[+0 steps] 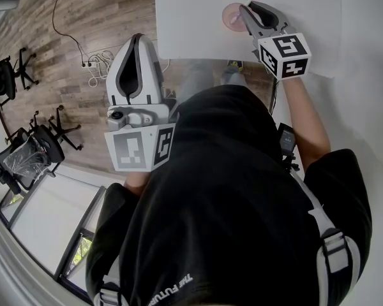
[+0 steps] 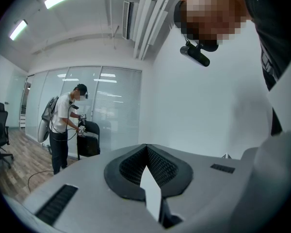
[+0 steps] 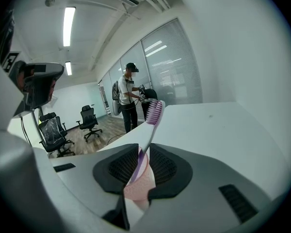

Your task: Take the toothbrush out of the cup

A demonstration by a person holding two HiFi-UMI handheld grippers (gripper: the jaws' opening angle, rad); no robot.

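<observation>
Your right gripper (image 3: pixel 144 152) has its fingers pinching the toothbrush (image 3: pixel 154 114) low on its thin handle. The brush stands in the pink cup (image 3: pixel 137 189) on the bench (image 3: pixel 223 125). It looks light, stiff and slippery, so hold it firmly. The fingers of your left gripper (image 2: pixel 146 147) are pressed together on nothing.

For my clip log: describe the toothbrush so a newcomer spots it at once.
On the white table stands a pink cup. The toothbrush leans out of it, held by the right gripper: a slim white-and-purple handle topped with purple bristles, unlike the squat cup.
</observation>
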